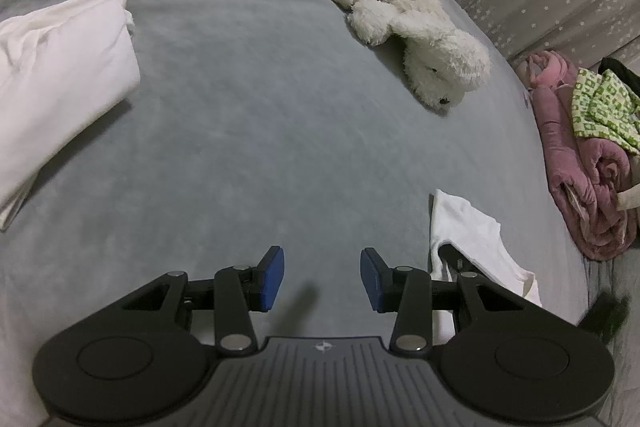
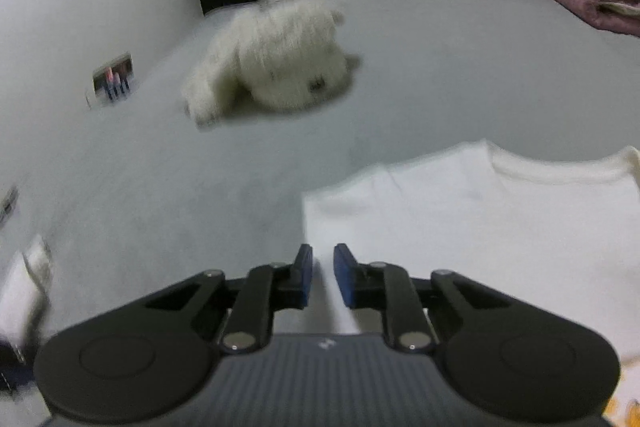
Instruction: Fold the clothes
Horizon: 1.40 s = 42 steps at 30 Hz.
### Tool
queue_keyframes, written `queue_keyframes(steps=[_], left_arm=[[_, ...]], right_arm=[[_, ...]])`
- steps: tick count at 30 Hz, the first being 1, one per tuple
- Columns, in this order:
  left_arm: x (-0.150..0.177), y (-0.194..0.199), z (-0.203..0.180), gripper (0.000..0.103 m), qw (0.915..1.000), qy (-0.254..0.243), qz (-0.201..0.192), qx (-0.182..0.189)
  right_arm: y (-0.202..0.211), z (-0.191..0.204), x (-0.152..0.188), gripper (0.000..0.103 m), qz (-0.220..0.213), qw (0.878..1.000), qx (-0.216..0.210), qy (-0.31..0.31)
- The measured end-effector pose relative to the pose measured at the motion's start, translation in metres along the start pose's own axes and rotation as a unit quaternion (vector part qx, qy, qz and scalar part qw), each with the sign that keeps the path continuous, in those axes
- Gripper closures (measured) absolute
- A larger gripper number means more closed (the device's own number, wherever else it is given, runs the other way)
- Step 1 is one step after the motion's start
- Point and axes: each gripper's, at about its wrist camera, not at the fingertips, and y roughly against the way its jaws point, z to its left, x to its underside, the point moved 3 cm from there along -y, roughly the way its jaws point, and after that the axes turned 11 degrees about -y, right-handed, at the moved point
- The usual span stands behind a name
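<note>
1. Left wrist view: left gripper (image 1: 322,279) hangs over bare grey bed sheet (image 1: 248,131), jaws wide apart, nothing between the blue pads (image 1: 274,277).
2. Far left of the jaws: a folded white garment (image 1: 60,75) lying on the sheet. Only this view shows it.
3. Ahead and right of the jaws: a white plush toy (image 1: 416,31), lying flat, well apart.
4. Just right of the jaws: a corner of a white shirt (image 1: 472,239), partly behind the right finger linkage.
5. Far right, at the bed edge: a pink quilt (image 1: 576,163) with a green-patterned cloth (image 1: 600,107) on top.
6. Right wrist view: right gripper (image 2: 323,275) has jaws nearly together, a narrow gap showing; they straddle the left edge of the white shirt (image 2: 480,227). Whether cloth is pinched, cannot tell; picture blurred.
7. Only this view shows the shirt's neckline (image 2: 560,173), ahead-right of the jaws.
</note>
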Motion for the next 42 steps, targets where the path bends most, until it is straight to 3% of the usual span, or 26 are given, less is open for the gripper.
queue_keyframes(steps=[6, 10, 14, 21, 31, 42], left_arm=[[0.001, -0.001, -0.003, 0.063, 1.0000, -0.008, 0.001, -0.003], [0.004, -0.002, -0.004, 0.062, 0.9999, -0.013, 0.003, -0.005], [0.006, -0.004, -0.007, 0.062, 0.9997, -0.021, 0.003, -0.008], [0.012, -0.006, -0.017, 0.062, 0.9991, -0.042, 0.007, -0.006], [0.022, -0.010, -0.028, 0.062, 0.9975, -0.068, 0.015, -0.013], [0.052, -0.017, -0.055, 0.062, 0.9908, -0.130, 0.031, -0.024]], right_arm=[[0.030, -0.006, 0.027, 0.088, -0.008, 1.000, -0.017, 0.021], [0.031, 0.007, 0.046, 0.088, -0.007, 0.996, 0.011, 0.087], [0.050, 0.004, 0.051, 0.088, 0.008, 0.998, -0.015, 0.056], [0.091, -0.022, 0.085, 0.086, 0.038, 0.997, -0.006, 0.065], [0.180, -0.047, 0.166, 0.083, 0.068, 0.996, -0.025, 0.052], [0.242, -0.085, 0.213, 0.083, 0.087, 0.995, -0.038, 0.016]])
